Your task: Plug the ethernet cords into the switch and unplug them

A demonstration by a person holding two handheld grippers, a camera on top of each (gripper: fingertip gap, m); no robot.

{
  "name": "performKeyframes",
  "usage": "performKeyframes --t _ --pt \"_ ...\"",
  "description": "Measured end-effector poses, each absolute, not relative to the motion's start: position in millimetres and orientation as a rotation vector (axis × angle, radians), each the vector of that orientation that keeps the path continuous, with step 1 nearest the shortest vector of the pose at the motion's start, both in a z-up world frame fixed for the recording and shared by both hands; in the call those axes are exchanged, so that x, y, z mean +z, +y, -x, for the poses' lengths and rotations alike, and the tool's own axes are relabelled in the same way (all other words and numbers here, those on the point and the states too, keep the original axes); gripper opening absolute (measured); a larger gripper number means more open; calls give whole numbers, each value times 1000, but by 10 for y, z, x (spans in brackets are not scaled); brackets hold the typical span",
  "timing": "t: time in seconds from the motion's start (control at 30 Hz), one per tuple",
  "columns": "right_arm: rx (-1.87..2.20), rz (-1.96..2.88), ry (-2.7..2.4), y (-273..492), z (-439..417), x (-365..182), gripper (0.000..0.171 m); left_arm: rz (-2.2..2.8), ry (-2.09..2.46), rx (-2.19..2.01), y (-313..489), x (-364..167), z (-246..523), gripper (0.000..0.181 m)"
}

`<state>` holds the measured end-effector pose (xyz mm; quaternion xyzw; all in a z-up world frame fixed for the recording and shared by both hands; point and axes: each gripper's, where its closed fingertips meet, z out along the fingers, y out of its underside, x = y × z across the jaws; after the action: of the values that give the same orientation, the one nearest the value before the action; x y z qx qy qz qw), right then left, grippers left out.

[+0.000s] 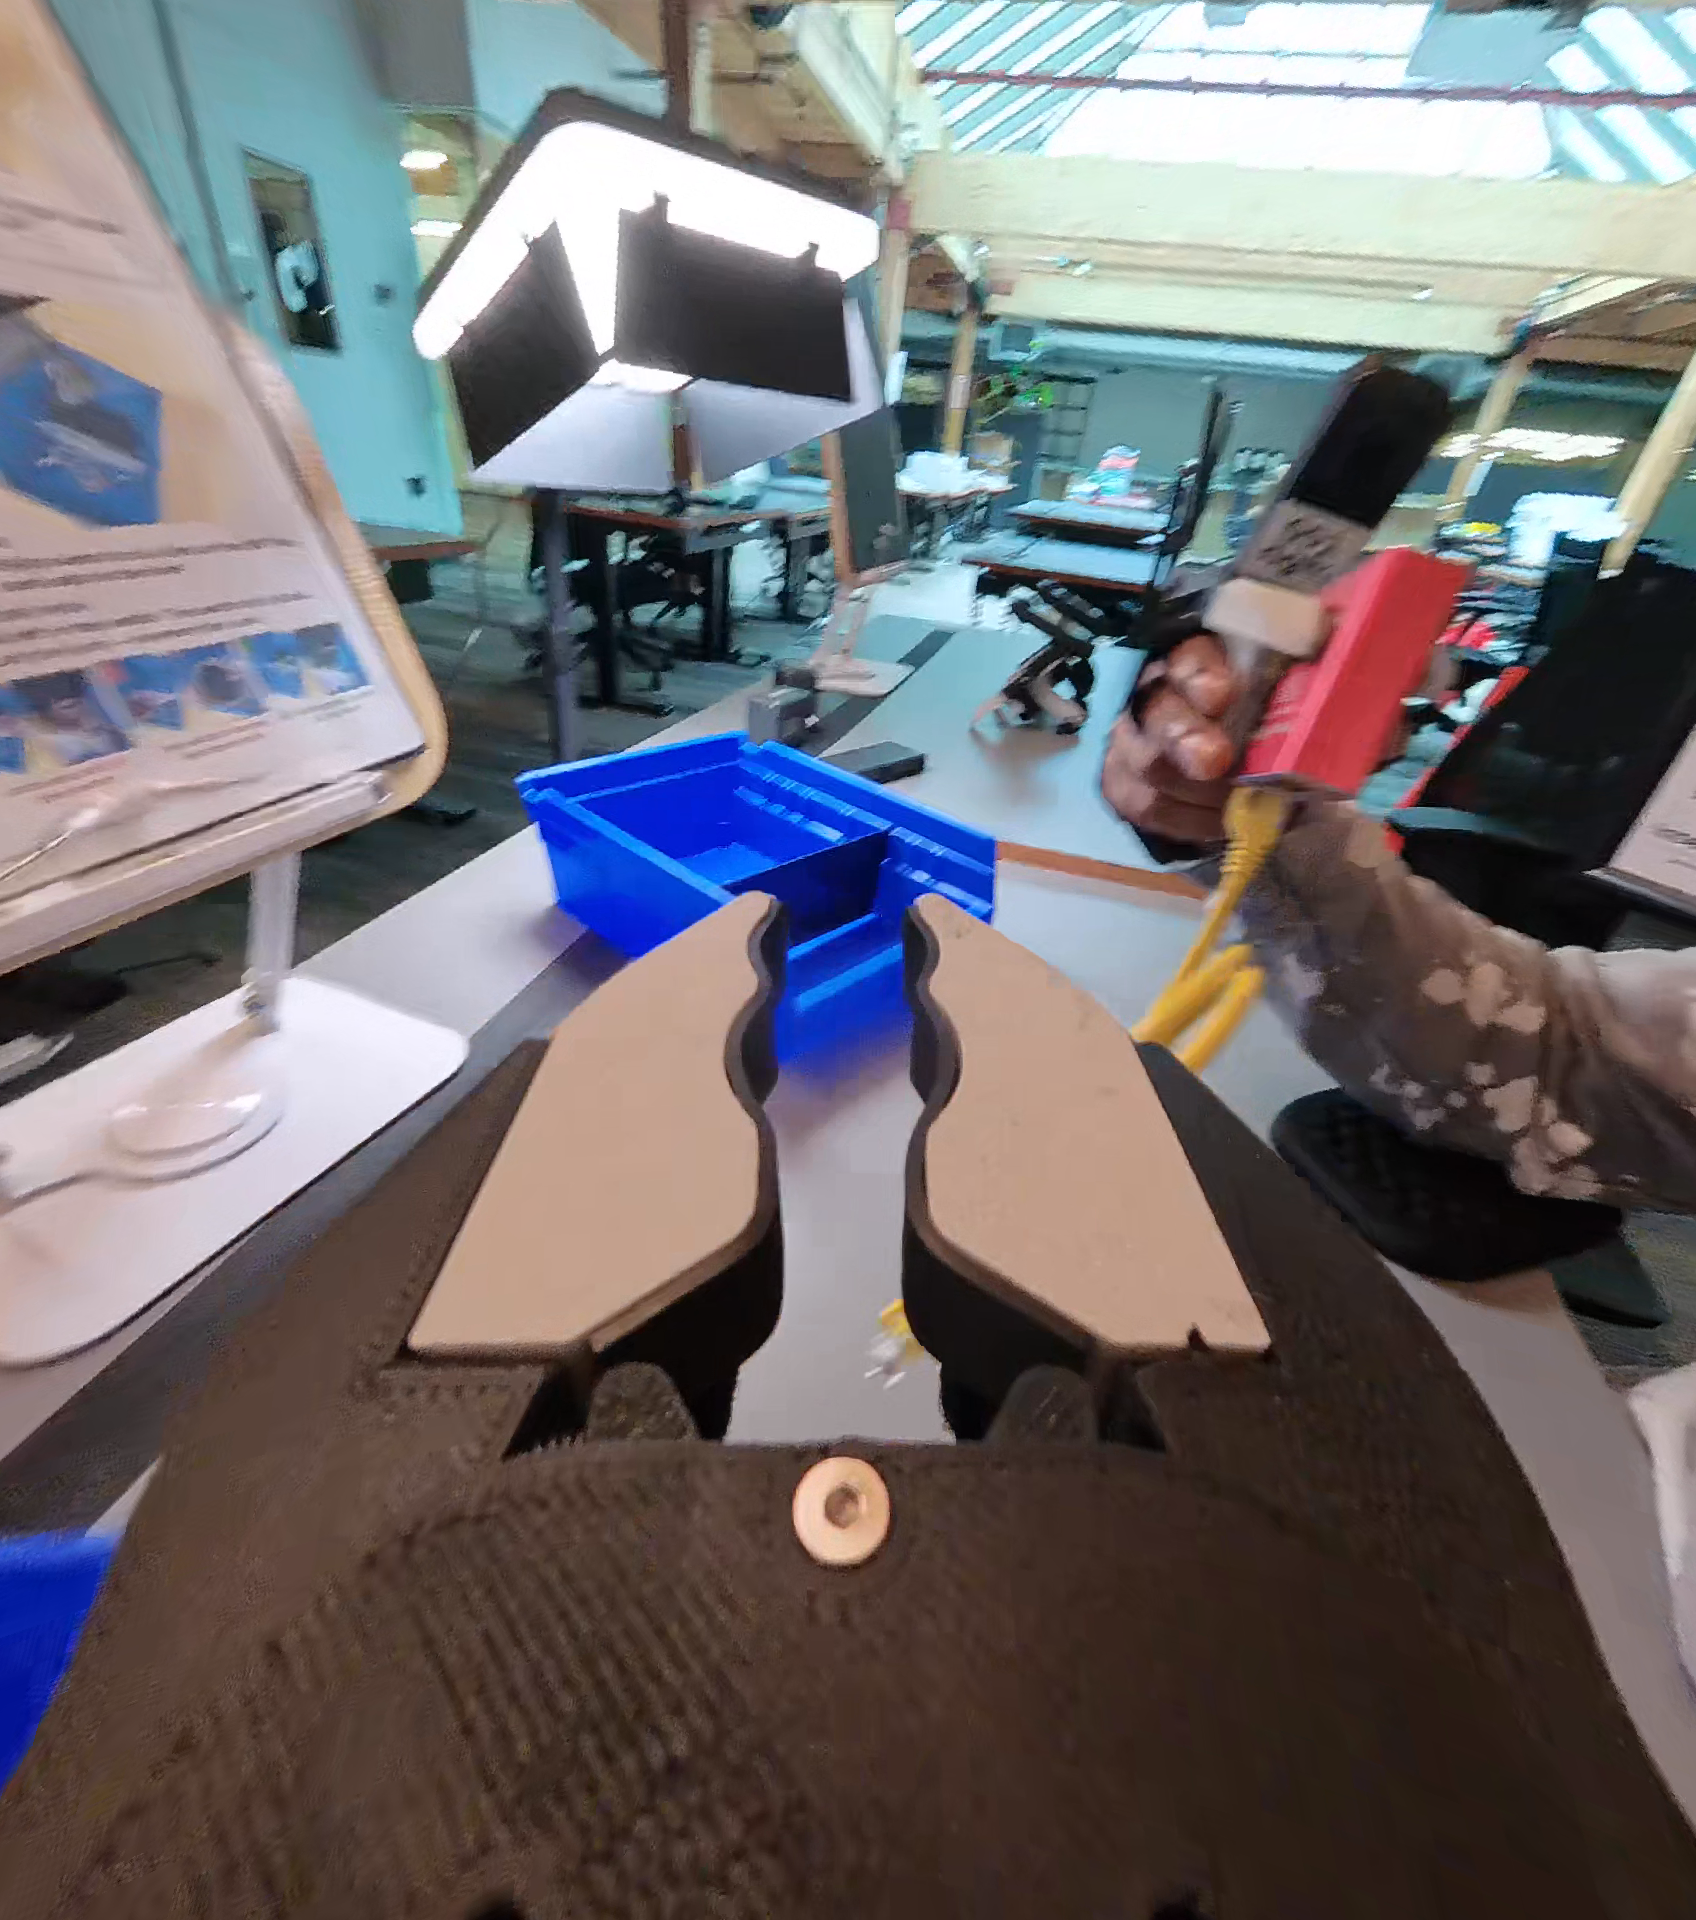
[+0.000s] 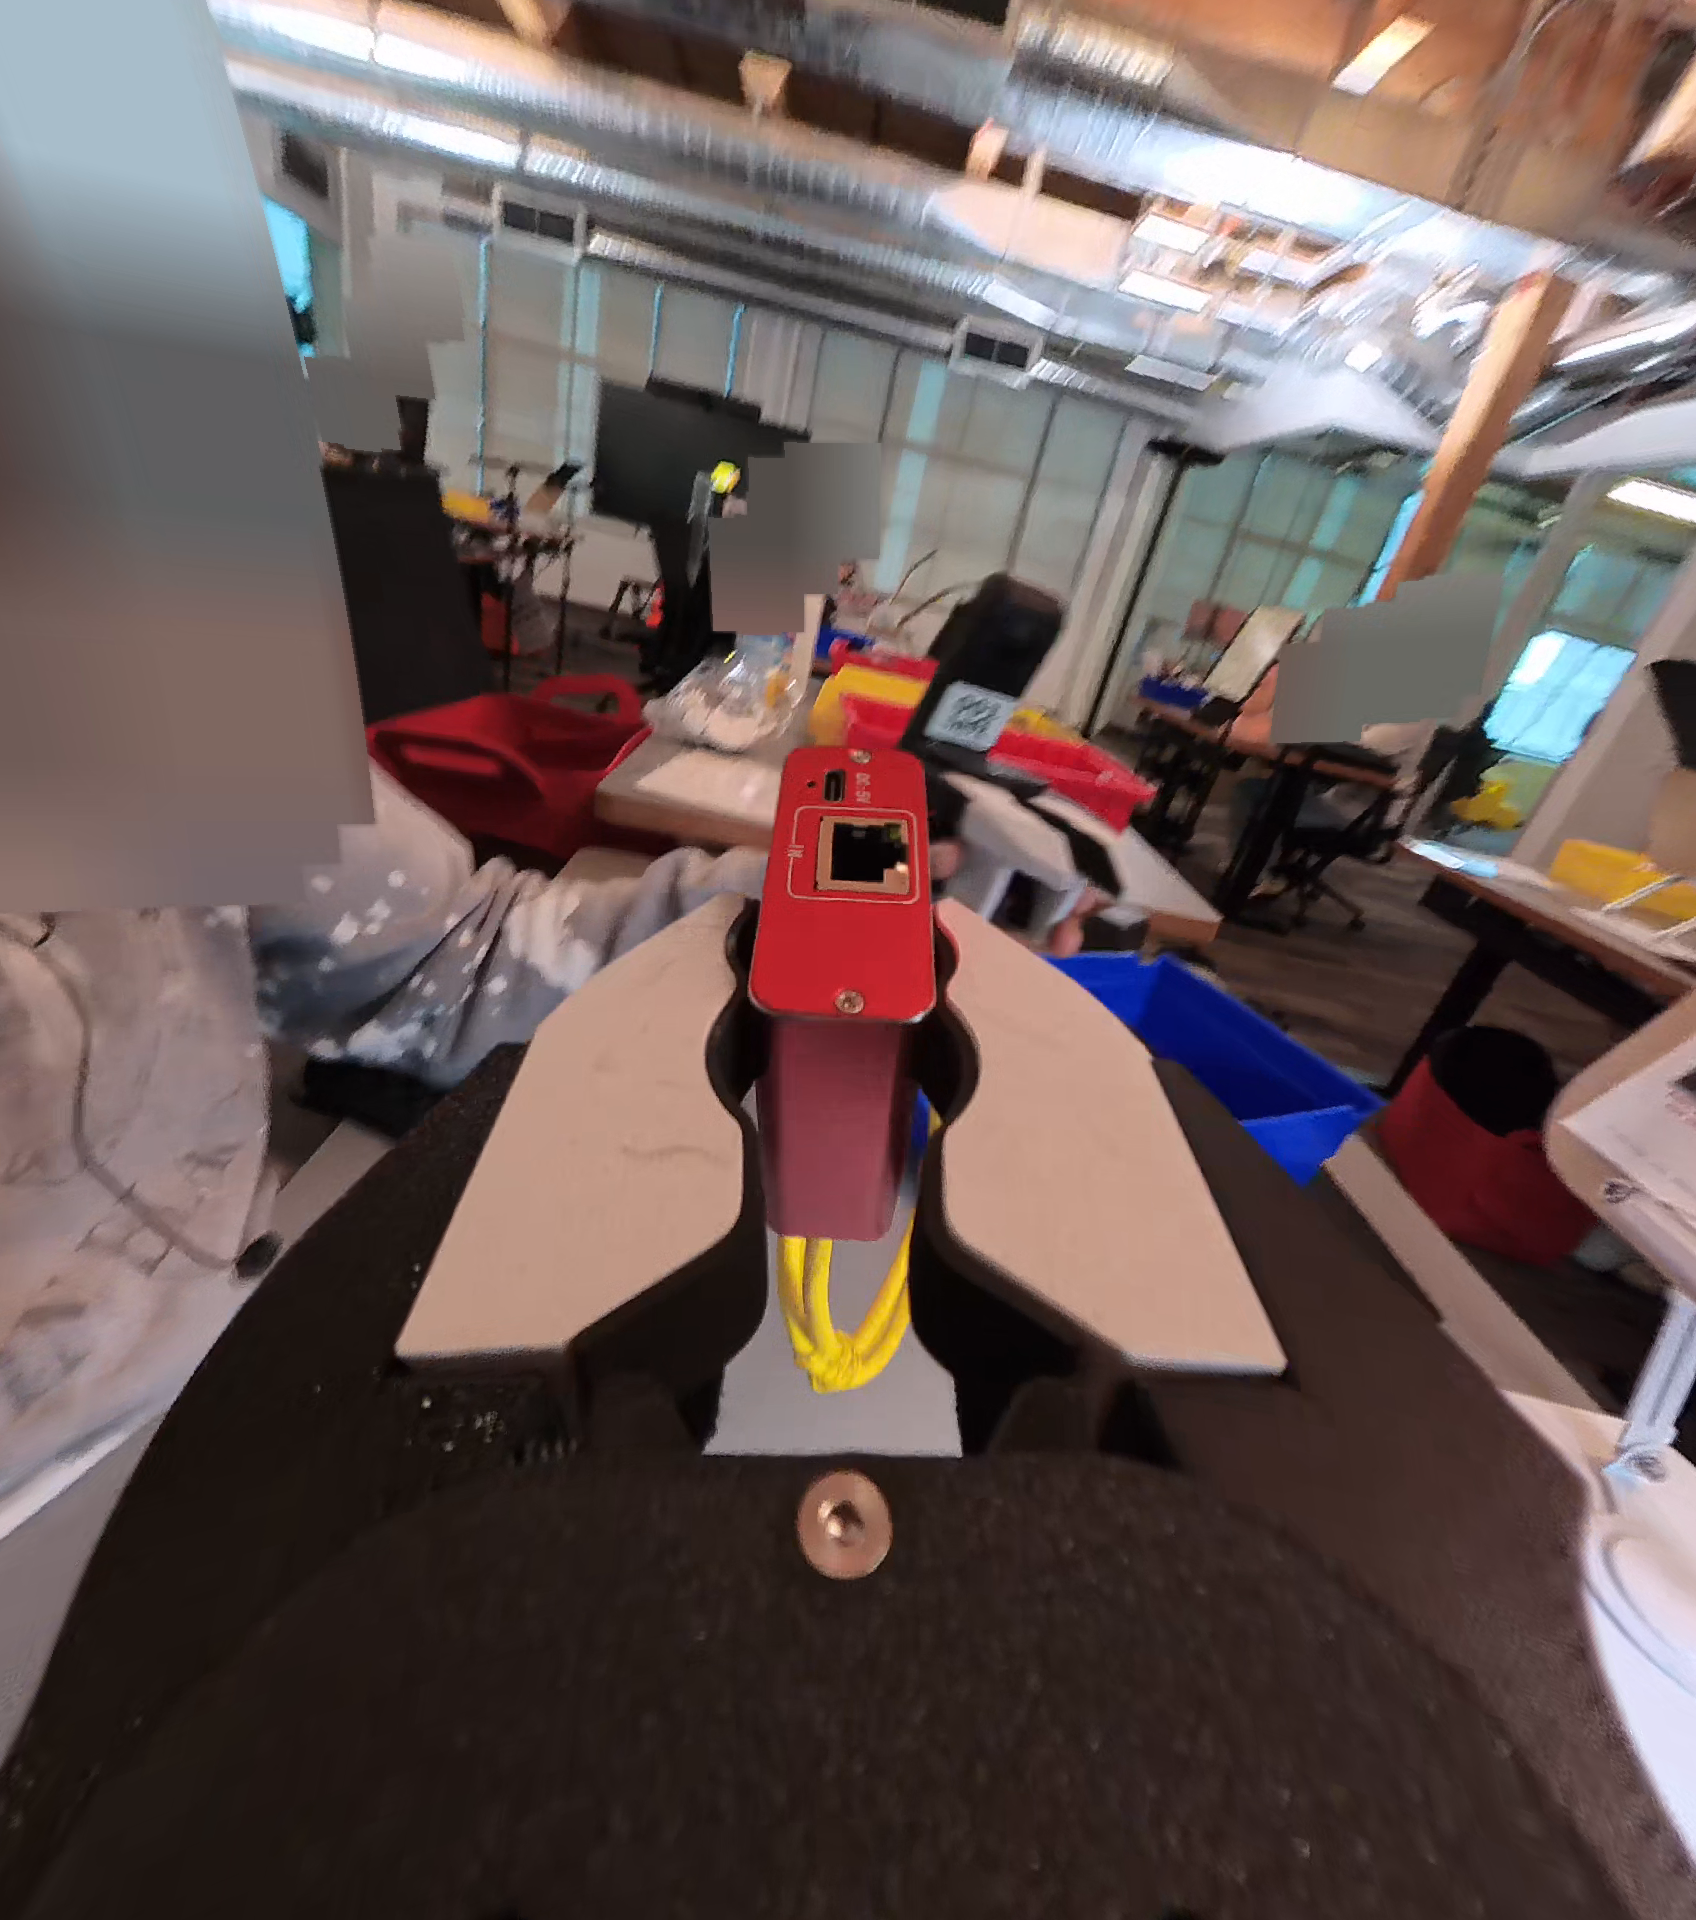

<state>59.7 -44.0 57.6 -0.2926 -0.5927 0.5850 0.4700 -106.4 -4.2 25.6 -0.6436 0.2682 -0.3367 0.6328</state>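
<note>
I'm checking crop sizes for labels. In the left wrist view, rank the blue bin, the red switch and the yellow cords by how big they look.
1. blue bin
2. red switch
3. yellow cords, partly hidden by the sleeve, so unsure.

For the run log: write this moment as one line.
right claw: shut on red metal switch box | yellow ethernet cords: hang below it | left claw: open, empty

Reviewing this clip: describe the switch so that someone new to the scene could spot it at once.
Find the grey table with the blue bin. To its right, lifted above the tabletop, the right gripper clamps a small red metal box: the switch. It alone has yellow cords hanging from its lower end.
</note>
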Motion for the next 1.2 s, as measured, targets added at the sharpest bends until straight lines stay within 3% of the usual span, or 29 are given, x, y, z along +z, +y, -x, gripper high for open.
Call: performKeyframes --t 0.13,0.23,0.4,0.5,0.67,0.87,1.1,1.2 --pt "1452 763 -1107 -45 -569 794 29 1276 675 -773 -367 724 598 21" --pt "1455 826 -900 245 -589 835 29 1241 795 -760 -619 791 160 14" --pt "1395 886 -848 316 -489 766 28 1476 851 -1196 -524 49 -738 23" --pt "1385 860 -855 212 -463 817 28 1566 707 -1431 -308 -399 -1080 40" --pt "1320 798 -895 39 -441 897 27 1394 408 -1611 -85 -294 -968 46" --pt "1272 796 -884 33 -411 898 27 1337 323 -1531 36 -175 -651 38" --pt "1240 870 -956 48 -301 785 28 1499 730 -706 85 -356 -595 38" --pt "1260 866 -985 -25 -223 745 28 1506 758 -729 27 -354 -731 37"
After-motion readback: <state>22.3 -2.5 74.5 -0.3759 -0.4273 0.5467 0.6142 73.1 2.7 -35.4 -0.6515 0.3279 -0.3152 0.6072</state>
